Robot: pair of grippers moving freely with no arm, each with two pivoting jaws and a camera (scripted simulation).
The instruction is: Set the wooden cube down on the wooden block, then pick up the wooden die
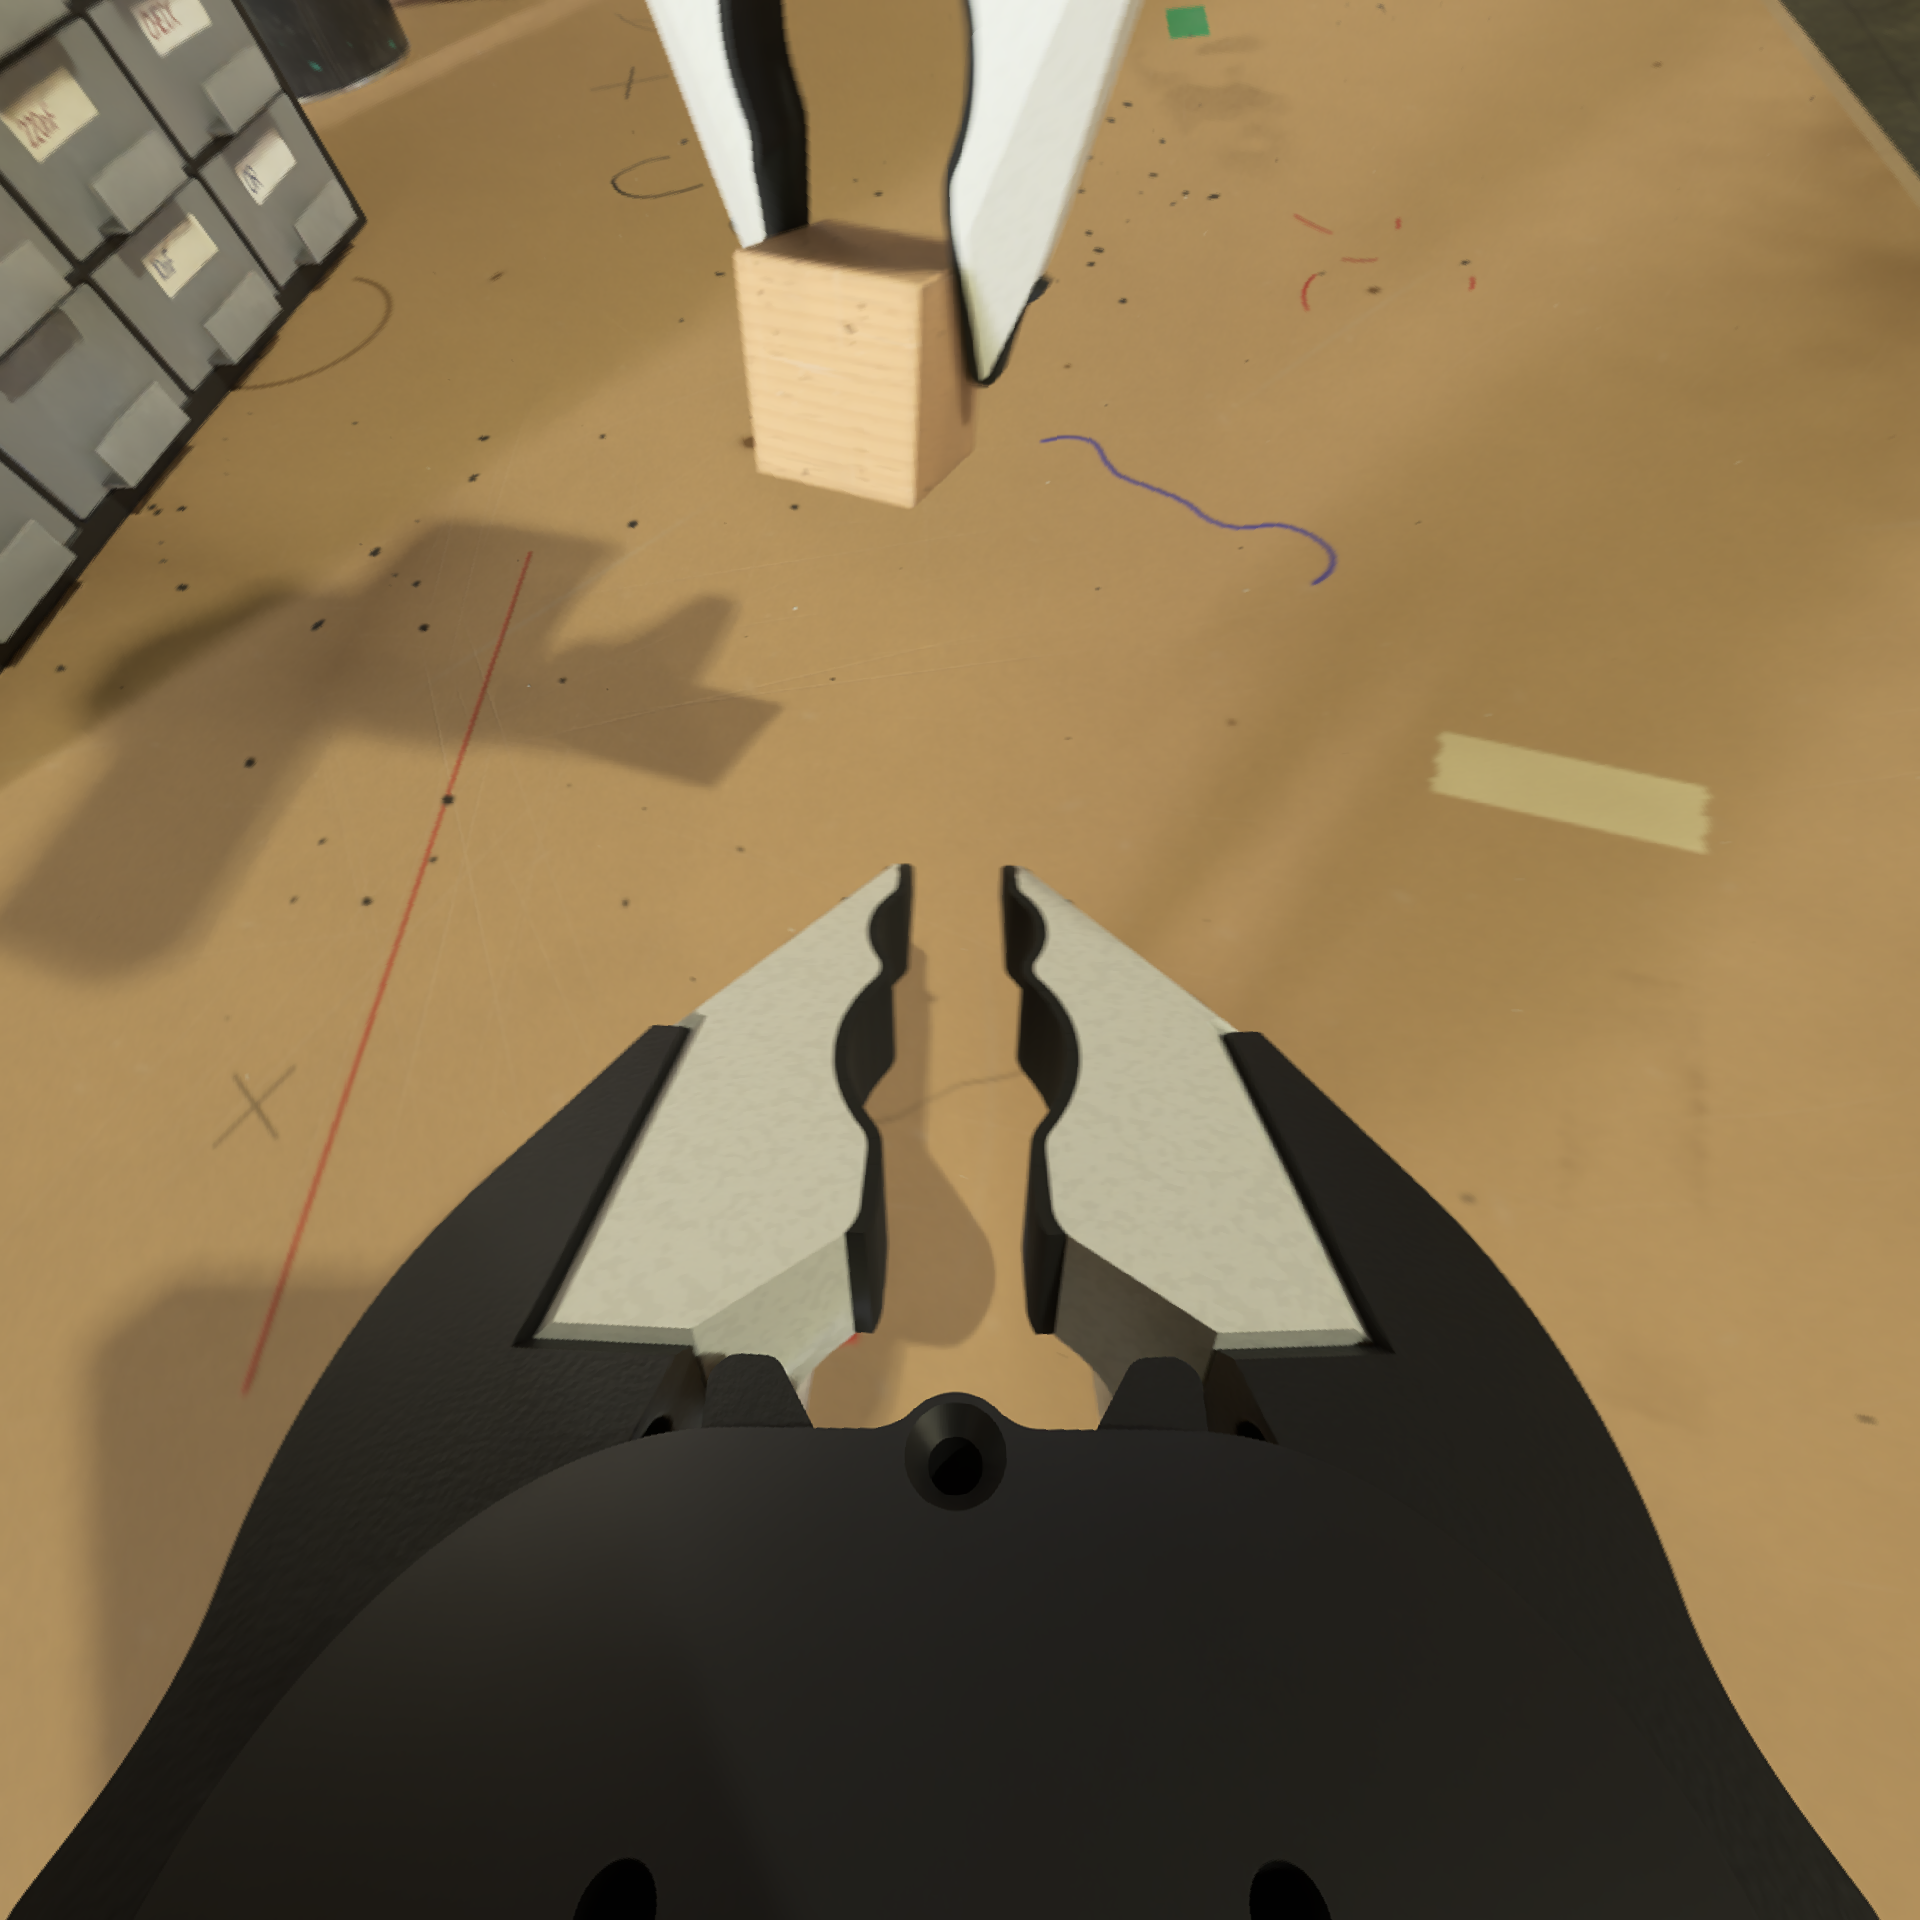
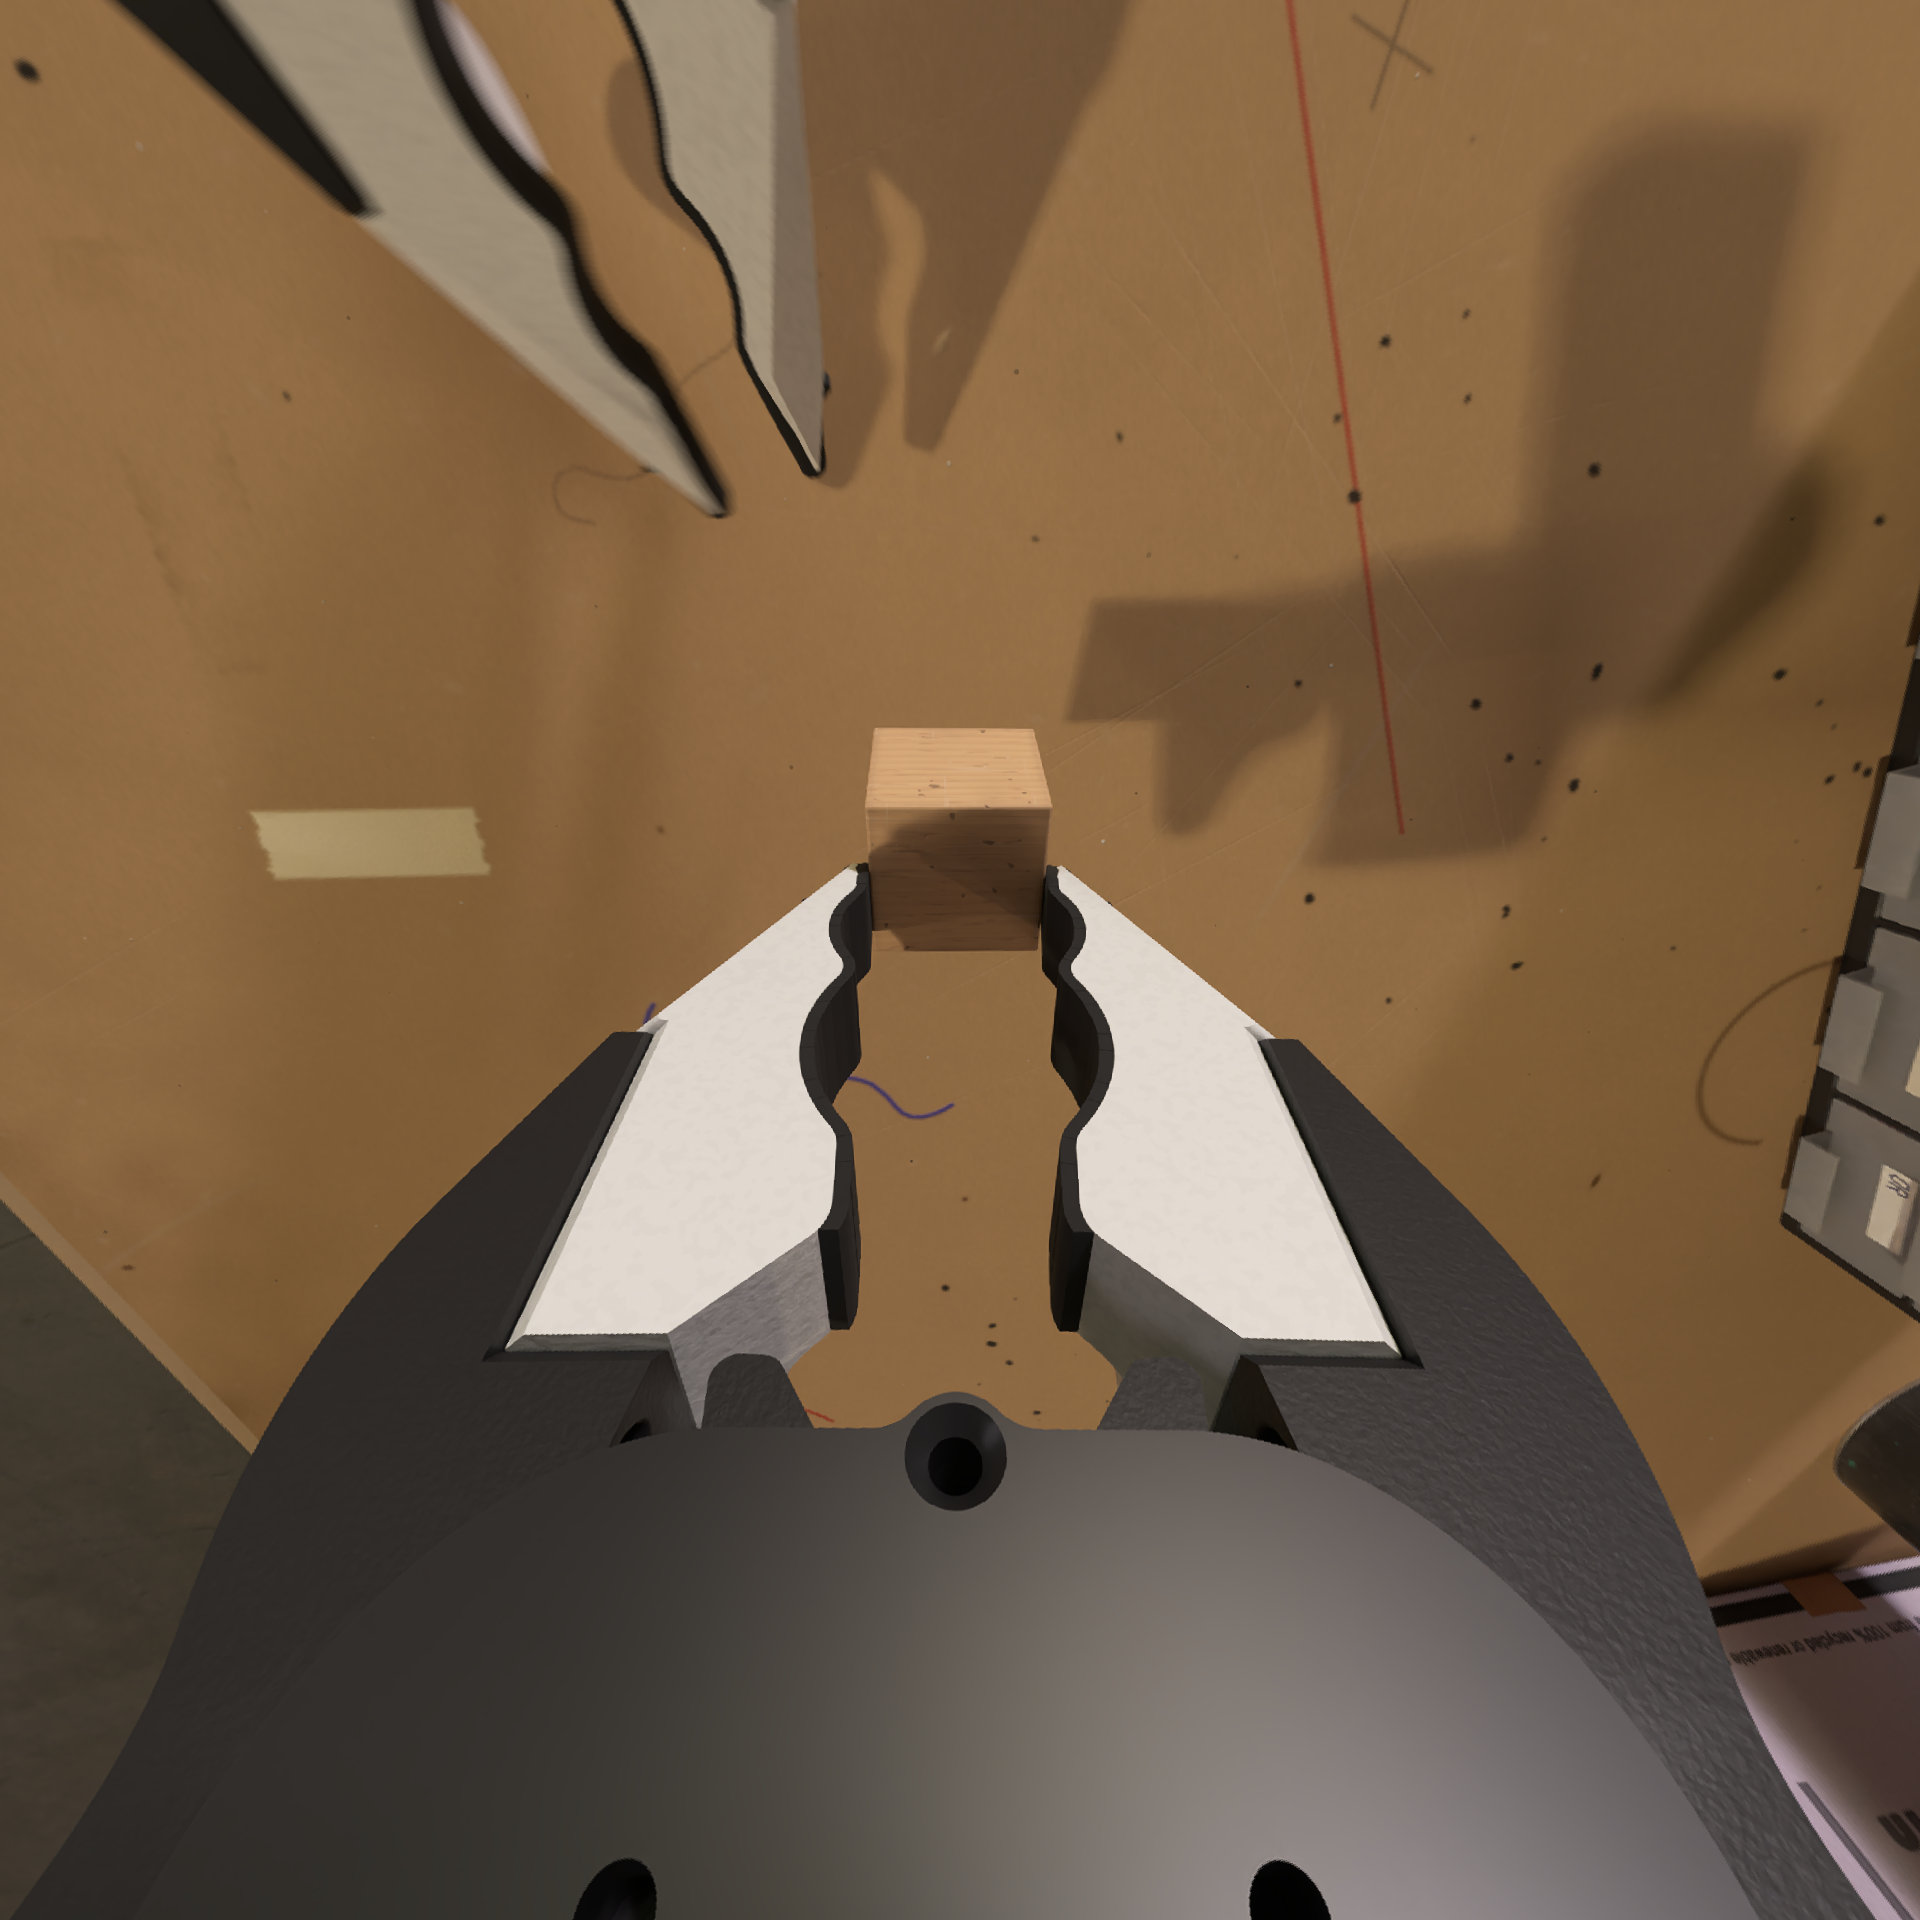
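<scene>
R gripper [image 2: 956, 883] clamps wooden cube [image 2: 956, 831] at 12 by fingertips only; cube may twist out. L gripper [image 1: 956, 883] slightly parted, empty.

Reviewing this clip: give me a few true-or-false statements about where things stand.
1. The left tongs hold nothing. True.
2. The wooden cube sits between the tips of the right tongs. True.
3. The cube hangs in the air. False: it stands on the table.
4. A pale strip of tape lies on the table. True.
5. The drawer cabinet is red. False: it is grey.
</scene>
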